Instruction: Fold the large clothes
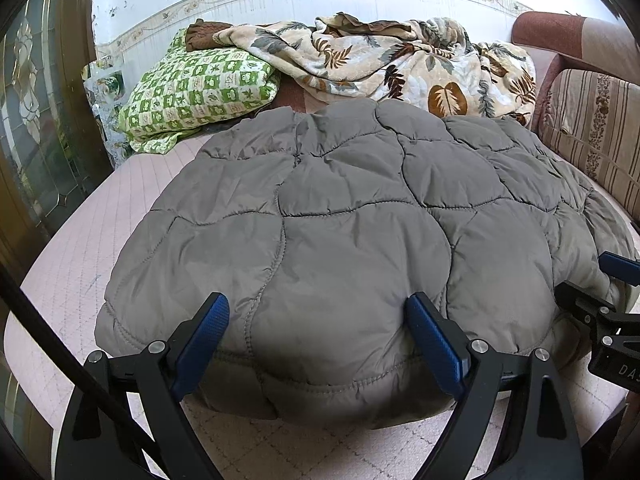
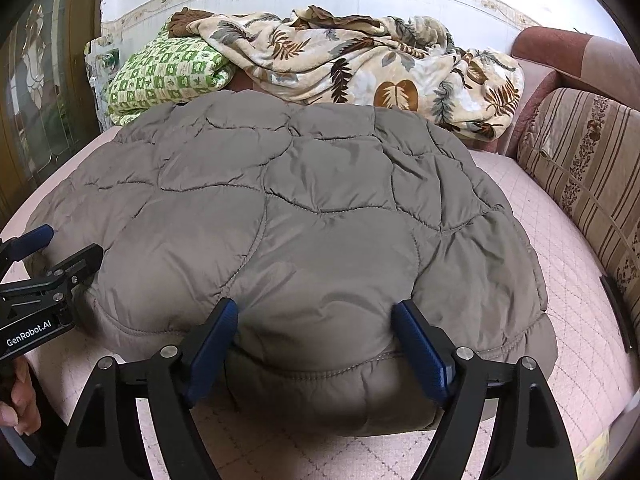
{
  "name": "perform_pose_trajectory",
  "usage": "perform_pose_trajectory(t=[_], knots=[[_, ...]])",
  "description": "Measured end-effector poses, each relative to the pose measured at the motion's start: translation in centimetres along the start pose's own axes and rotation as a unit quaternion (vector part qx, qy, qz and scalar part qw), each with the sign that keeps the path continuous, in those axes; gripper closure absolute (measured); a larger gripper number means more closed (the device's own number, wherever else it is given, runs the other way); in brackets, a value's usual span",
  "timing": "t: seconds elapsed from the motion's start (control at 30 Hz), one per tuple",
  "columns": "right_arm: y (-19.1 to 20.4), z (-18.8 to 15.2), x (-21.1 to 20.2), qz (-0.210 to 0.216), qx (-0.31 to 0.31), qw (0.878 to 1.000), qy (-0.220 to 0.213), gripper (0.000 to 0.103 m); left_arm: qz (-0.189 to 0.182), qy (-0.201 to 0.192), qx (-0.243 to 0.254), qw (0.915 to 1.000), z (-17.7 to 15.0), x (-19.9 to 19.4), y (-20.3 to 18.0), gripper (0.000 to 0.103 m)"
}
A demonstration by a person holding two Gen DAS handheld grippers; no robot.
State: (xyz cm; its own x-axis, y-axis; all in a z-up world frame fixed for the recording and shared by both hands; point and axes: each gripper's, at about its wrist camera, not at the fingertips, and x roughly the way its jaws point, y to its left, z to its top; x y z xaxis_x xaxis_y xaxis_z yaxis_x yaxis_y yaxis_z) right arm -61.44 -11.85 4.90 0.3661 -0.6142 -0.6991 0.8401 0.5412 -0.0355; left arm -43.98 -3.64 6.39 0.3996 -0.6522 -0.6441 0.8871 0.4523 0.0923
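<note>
Now your left gripper (image 1: 316, 320) and right gripper (image 2: 314, 326) both gape wide, straddling the near edge of the grey quilted jacket (image 1: 340, 208) without pinching it.

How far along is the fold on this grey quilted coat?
Done: the grey quilted coat lies on the pink bed cover as a thick, compact bundle, near edge doubled. In hand: nothing gripped; the left claw and right claw stand open astride that edge. Left: perhaps one more fold, though I can't tell if it's needed.
</note>
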Motion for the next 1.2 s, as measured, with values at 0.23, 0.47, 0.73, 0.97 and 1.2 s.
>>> perform_pose_trajectory(t=[0.23,0.47,0.73,0.97,1.2], knots=[[0.1,0.0,0.1,-0.001,-0.001,1.0,0.001,0.017,0.001,0.0,0.001,1.0,0.0,0.0,0.0,0.012],[-0.2,0.1,-0.3,0.0,0.008,1.0,-0.004,0.017,-0.019,-0.013,-0.019,0.9995,0.3,-1.3,0.6,0.012],[0.1,-1.8,-6.0,-0.026,0.015,0.998,-0.064,0.011,-0.033,-0.051,-0.039,0.9974,-0.8,-7.5,2.5,0.003],[0.7,-3.7,-9.2,-0.018,0.012,0.995,-0.094,0.009,0.008,-0.063,-0.014,0.9979,-0.8,-10.4,2.6,0.003],[-0.4,-3.5,-9.4,-0.026,0.039,0.994,-0.096,0.009,0.084,-0.065,0.033,0.9938,-0.1,-12.8,1.5,0.003]])
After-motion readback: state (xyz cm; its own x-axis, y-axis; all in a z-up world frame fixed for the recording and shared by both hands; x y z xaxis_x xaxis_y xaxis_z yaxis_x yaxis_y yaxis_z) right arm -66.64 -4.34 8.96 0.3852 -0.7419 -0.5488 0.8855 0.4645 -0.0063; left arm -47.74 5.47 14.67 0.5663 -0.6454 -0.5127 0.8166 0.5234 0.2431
